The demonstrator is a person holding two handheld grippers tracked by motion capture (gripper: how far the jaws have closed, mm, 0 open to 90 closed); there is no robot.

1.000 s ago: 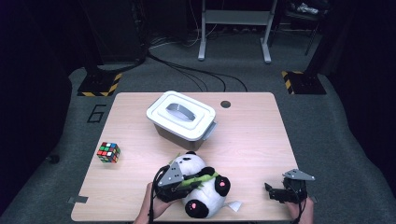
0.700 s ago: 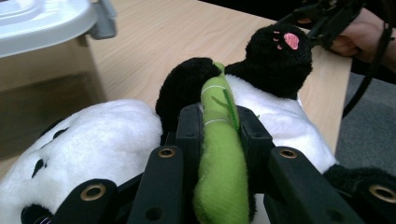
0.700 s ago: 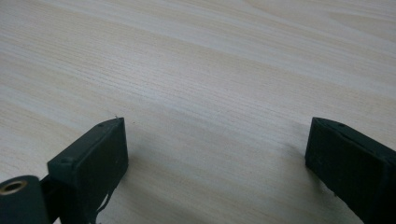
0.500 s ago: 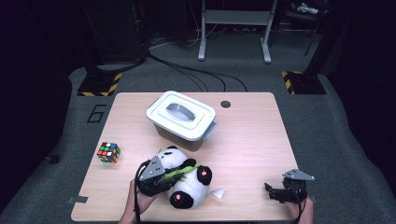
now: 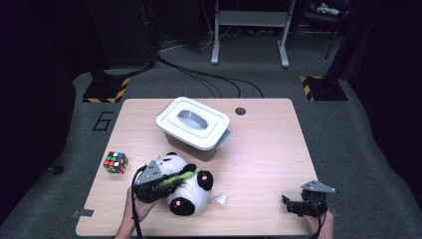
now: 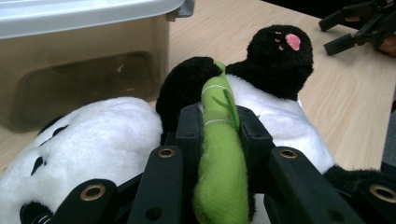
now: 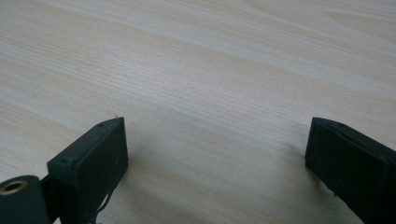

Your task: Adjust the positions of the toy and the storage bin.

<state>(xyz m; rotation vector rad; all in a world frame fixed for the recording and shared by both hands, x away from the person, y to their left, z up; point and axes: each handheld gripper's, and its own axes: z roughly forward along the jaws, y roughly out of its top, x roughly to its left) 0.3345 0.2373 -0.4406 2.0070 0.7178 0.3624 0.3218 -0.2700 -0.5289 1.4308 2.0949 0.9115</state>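
- High view took in the wooden table [image 5: 263, 149] first, pale grain running under everything.
- Next in size, the lidded plastic bin [image 5: 194, 127] sat beyond the left gripper's fingertips; from the left gripper view its clear wall [image 6: 84, 70] rose just past the toy's white head.
- The plush panda [image 5: 191, 191] lay on its back right at the left fingers, one pink-padded black foot [image 6: 280, 56] sticking up beyond them, its white tag [image 5: 219, 198] trailing on the wood toward the right gripper.
- The left gripper [image 5: 171, 181] was closed down tight, jaws pinching the green bamboo stalk [image 6: 222, 149] stitched across the panda's belly; a black finger [image 6: 189, 135] pressed in on each side of it.
- Over at the near right corner, the right gripper [image 5: 293, 204] rested low with its jaws spread wide and nothing between them; in the right gripper view a black pad [image 7: 93, 158] showed against bare wood.
- Smallest of all, the colourful puzzle cube [image 5: 115, 162] stood off to the outer side of the left fingers, apart from the panda.
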